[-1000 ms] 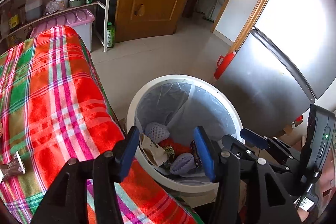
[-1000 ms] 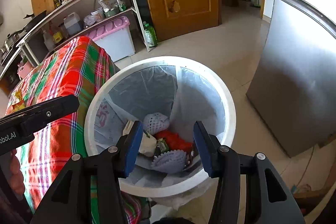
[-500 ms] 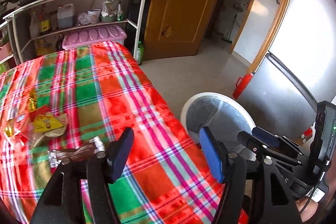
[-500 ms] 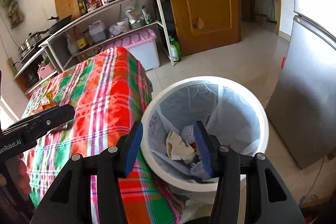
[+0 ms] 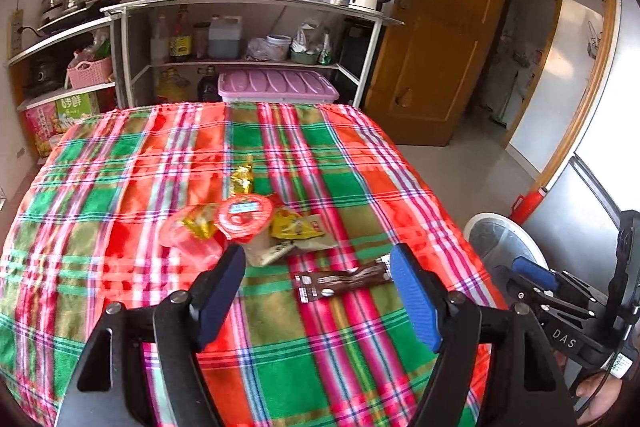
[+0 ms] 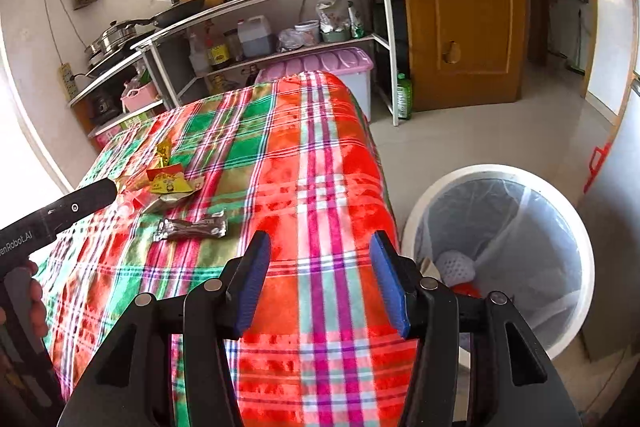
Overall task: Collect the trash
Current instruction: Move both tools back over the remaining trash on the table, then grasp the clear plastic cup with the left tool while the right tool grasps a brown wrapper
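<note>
wrappers (image 5: 256, 227) on plaid tablecloth (image 5: 120, 187)

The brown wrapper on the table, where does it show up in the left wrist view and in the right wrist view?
Left wrist: brown wrapper lies low center, between the open left gripper fingers.
Right wrist: brown wrapper sits left of center, up-left of the open right gripper.
Shared landmark: the white bin, at the table's right.

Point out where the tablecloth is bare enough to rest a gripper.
Bare: the plaid tablecloth behind and left of the wrapper pile, and the strip nearest the trash bin. Crowded: mid-table, around the pile and the brown wrapper.
</note>
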`<state>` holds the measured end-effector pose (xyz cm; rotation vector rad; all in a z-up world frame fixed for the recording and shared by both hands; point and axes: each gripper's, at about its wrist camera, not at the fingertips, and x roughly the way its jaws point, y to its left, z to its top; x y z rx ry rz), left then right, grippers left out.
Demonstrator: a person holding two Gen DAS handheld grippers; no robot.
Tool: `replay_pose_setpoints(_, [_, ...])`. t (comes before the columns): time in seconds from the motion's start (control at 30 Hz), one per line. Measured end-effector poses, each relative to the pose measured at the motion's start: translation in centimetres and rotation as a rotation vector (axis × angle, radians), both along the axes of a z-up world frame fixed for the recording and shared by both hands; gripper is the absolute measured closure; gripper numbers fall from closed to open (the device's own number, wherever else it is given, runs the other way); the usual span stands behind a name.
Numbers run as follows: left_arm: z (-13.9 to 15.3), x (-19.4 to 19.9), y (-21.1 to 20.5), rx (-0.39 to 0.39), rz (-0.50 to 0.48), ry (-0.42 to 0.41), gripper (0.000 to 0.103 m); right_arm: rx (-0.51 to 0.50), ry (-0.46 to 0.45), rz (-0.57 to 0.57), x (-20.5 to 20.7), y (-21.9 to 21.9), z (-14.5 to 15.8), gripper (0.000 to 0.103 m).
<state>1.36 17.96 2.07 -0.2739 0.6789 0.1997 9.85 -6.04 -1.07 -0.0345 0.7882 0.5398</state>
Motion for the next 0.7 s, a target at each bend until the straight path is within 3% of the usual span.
replay_pose_setpoints(0.13, [-0.5, -1.3, 3.1, -0.048, 0.034, 0.009, 0.026, -0.007, 0.005, 0.051, -0.2, 2.4, 0.0, 0.049])
replay_pose_setpoints(0.4, [-1.4, -3.1, 7.8, -0.062, 0.104, 0.025, 0.023, -0.07, 0.001, 0.232, -0.7, 8.5, -0.9, 0.048])
replay_pose_setpoints(0.7, [-3.3, -2.7, 10.1, -0.07, 0.071, 0.07, 0.019, -0.158, 0.008, 0.37, -0.7, 13.3, -3.1, 0.048])
